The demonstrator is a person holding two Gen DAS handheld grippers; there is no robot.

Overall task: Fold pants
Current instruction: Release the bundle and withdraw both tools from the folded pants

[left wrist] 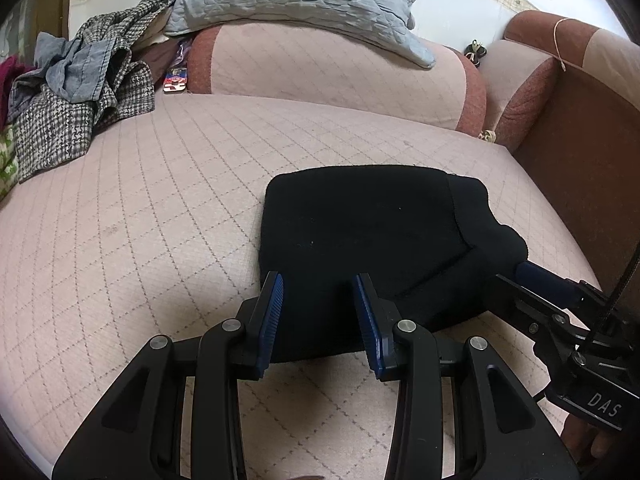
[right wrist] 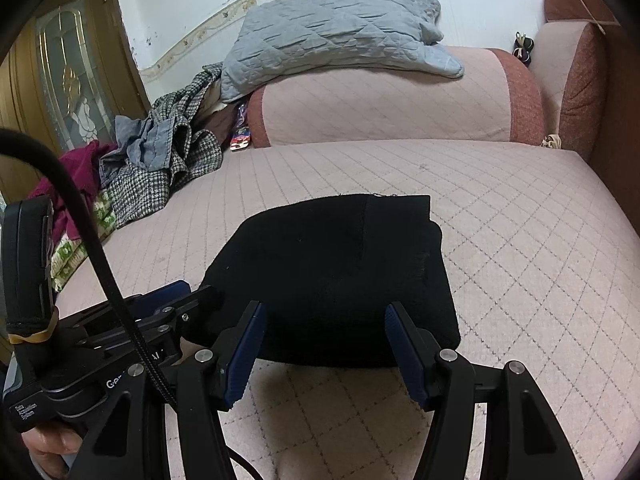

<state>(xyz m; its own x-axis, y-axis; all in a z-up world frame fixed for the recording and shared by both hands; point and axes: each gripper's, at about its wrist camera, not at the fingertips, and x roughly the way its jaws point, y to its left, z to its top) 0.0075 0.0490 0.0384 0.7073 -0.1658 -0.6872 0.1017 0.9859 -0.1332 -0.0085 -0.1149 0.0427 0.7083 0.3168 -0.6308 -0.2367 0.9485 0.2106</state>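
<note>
**Pants folded to a compact block, both claws standing clear at its near edge**

Pants [left wrist: 372, 248] lie as a thick black rectangle on the quilted pink sofa seat [left wrist: 140, 220], and both claws sit just short of the near fold. The left claw [left wrist: 318, 316] has its blue pads apart with only dark cloth showing behind the gap; nothing is pinched. The right claw [right wrist: 324, 354] stands wider, its pads also apart and empty, aimed at the bundle's near edge. Seen from the left wrist, one of its blue fingers [left wrist: 548, 282] reaches to the right corner of the bundle; whether it touches the cloth I cannot tell.

Both tools tilt down toward the same edge, side by side, which suits either pressing the fold flat or letting go. Judging by the tidy layered shape, folding looks close to finished.

Farther out, a heap of houndstooth and denim clothing [left wrist: 80, 92] sits well apart at the seat's left end, and a grey quilted pillow [left wrist: 296, 0] rests on the backrest.
</note>
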